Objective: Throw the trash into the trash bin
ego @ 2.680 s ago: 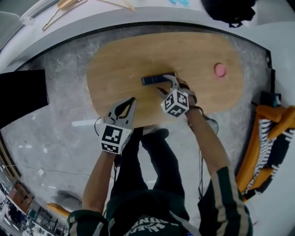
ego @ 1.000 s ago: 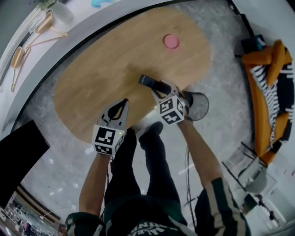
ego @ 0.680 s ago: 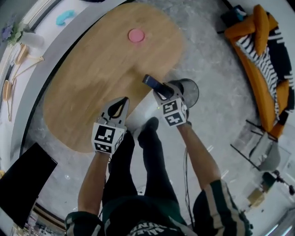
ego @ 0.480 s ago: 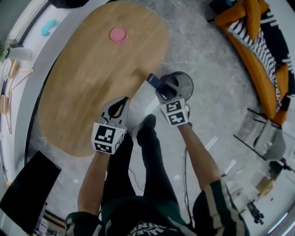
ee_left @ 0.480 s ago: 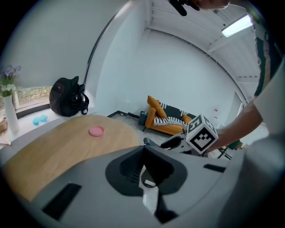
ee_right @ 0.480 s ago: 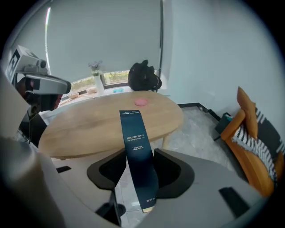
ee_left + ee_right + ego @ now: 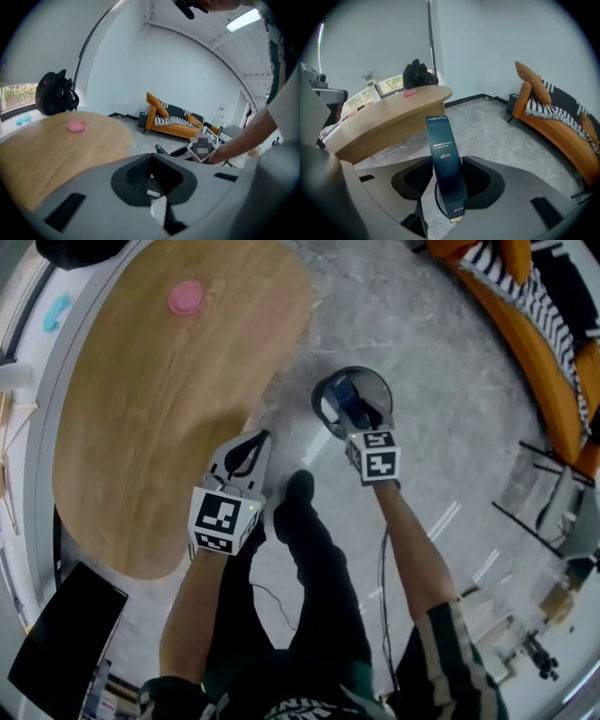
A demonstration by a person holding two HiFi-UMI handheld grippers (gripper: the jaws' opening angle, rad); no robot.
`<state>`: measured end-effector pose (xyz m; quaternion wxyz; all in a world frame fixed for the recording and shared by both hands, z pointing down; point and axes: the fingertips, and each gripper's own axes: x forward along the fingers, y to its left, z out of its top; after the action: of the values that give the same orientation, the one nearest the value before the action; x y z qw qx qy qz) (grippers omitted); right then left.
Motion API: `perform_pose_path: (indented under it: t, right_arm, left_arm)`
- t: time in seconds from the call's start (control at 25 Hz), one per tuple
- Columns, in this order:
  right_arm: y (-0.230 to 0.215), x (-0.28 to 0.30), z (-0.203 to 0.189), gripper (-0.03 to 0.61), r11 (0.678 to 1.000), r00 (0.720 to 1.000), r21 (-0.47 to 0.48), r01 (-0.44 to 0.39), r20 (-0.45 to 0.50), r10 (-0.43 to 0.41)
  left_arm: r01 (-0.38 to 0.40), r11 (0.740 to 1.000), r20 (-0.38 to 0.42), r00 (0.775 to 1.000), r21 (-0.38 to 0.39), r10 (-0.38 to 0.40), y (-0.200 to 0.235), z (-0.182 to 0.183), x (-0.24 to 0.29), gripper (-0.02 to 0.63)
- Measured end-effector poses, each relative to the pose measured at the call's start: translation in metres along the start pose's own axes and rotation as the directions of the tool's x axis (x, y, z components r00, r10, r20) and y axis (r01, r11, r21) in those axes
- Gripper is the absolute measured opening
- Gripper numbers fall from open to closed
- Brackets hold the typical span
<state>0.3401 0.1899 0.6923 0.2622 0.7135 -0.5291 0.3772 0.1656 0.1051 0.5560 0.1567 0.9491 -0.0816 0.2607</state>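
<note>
Dark blue box sits clamped in your right tongs, upper middle of the head view, over the bin; its label reads "MODERN STYLE". Your left tongs are closed, empty.

The oval wooden worktop is carrying a small pink disc, which is lying flat near its far end. The grey marbled floor beside it is bearing a round trash bin, standing upright near the worktop's edge. An orange sofa is sitting on the floor, well apart from both.
</note>
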Motion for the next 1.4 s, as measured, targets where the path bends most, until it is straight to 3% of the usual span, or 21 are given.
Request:
perform_pose_path:
  t: [0.2, 0.44, 0.64, 0.8, 0.92, 1.08, 1.28, 1.4]
  right_arm:
    - [-0.034, 0.054, -0.046, 0.190, 0.999, 0.999, 0.026, 0.037, -0.025, -0.036]
    - [-0.056, 0.108, -0.112, 0.190, 0.996, 0.992, 0.079, 0.044, -0.120, -0.035]
    - [-0.066, 0.119, -0.131, 0.192, 0.990, 0.985, 0.120, 0.079, -0.160, -0.060]
    - [-0.070, 0.110, -0.138, 0.235, 0.985, 0.984, 0.160, 0.069, -0.176, -0.040]
    - [-0.065, 0.090, -0.123, 0.210, 0.983, 0.989, 0.181, 0.039, -0.150, -0.012]
    - [-0.057, 0.049, -0.081, 0.009, 0.989, 0.996, 0.150, 0.012, -0.090, 0.002]
    - [-0.030, -0.016, 0.005, 0.000, 0.981, 0.994, 0.166, -0.104, 0.042, 0.098]
    - [-0.005, -0.054, 0.062, 0.000, 0.980, 0.983, 0.126, -0.156, 0.117, 0.142]
  left_arm:
    - [-0.008, 1.000, 0.013, 1.000, 0.004, 0.008, 0.002, -0.023, 0.036, 0.000]
    - [-0.005, 1.000, 0.019, 1.000, 0.016, 0.005, -0.001, -0.041, 0.064, 0.000]
    - [-0.005, 1.000, 0.020, 1.000, 0.025, 0.005, -0.001, -0.046, 0.068, 0.000]
    - [-0.013, 1.000, 0.009, 1.000, 0.015, 0.013, -0.004, -0.042, 0.061, 0.000]
    - [-0.026, 1.000, 0.002, 1.000, 0.011, 0.026, -0.007, -0.032, 0.051, 0.000]
    - [-0.050, 0.999, -0.016, 0.999, -0.001, 0.050, -0.009, -0.011, 0.030, 0.000]
    - [-0.104, 0.994, -0.033, 0.994, -0.018, 0.103, -0.004, 0.027, -0.008, 0.000]
    - [-0.149, 0.988, -0.029, 0.989, -0.045, 0.147, -0.002, 0.052, -0.031, 0.000]
